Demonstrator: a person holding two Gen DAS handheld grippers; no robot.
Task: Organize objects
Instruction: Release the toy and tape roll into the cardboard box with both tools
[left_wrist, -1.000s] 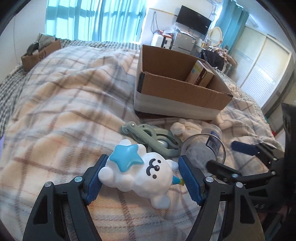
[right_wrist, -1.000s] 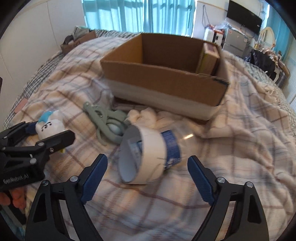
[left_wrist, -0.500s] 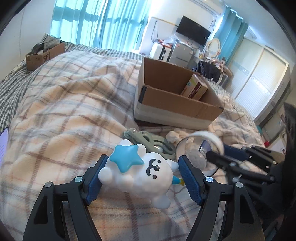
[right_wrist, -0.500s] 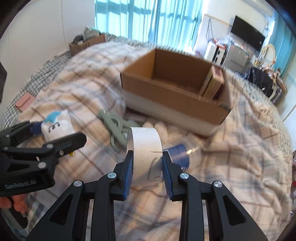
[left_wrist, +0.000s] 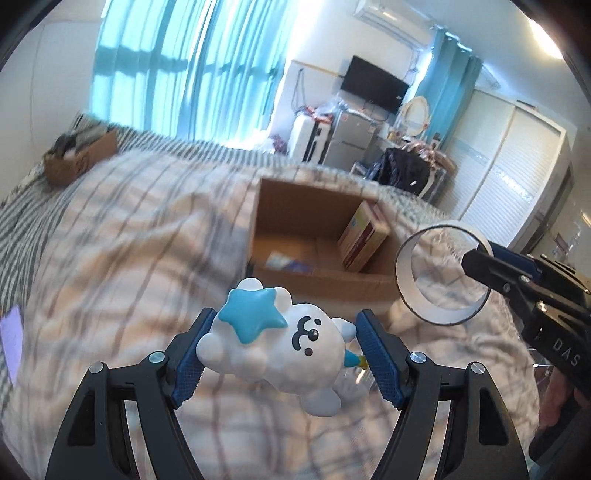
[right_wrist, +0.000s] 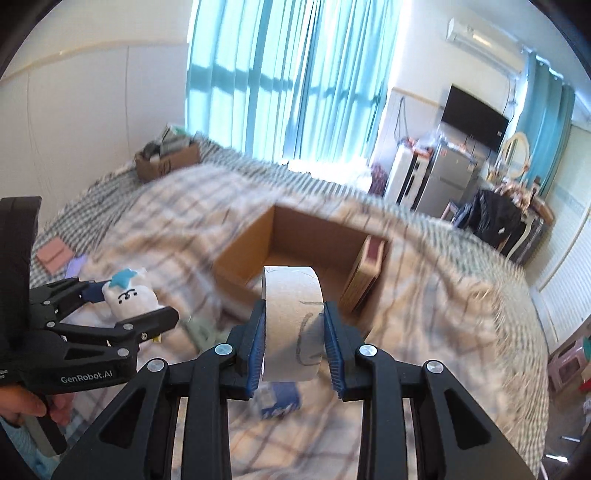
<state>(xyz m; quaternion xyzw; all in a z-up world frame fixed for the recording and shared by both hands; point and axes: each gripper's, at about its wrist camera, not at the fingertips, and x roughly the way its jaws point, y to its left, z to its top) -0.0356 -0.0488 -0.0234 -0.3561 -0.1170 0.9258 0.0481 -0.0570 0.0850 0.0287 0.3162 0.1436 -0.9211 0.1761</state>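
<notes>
Tape (right_wrist: 291, 325) now clamped in right gripper (right_wrist: 293, 345), lifted off the bed since 1 s ago. Left gripper (left_wrist: 284, 345) holds toy (left_wrist: 277, 343), also raised. Both hang before box (left_wrist: 317, 236); drop-off looks next.

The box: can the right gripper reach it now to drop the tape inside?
Probably yes. The right gripper holds the tape lifted, the box is open on top, and nothing stands between them.
</notes>
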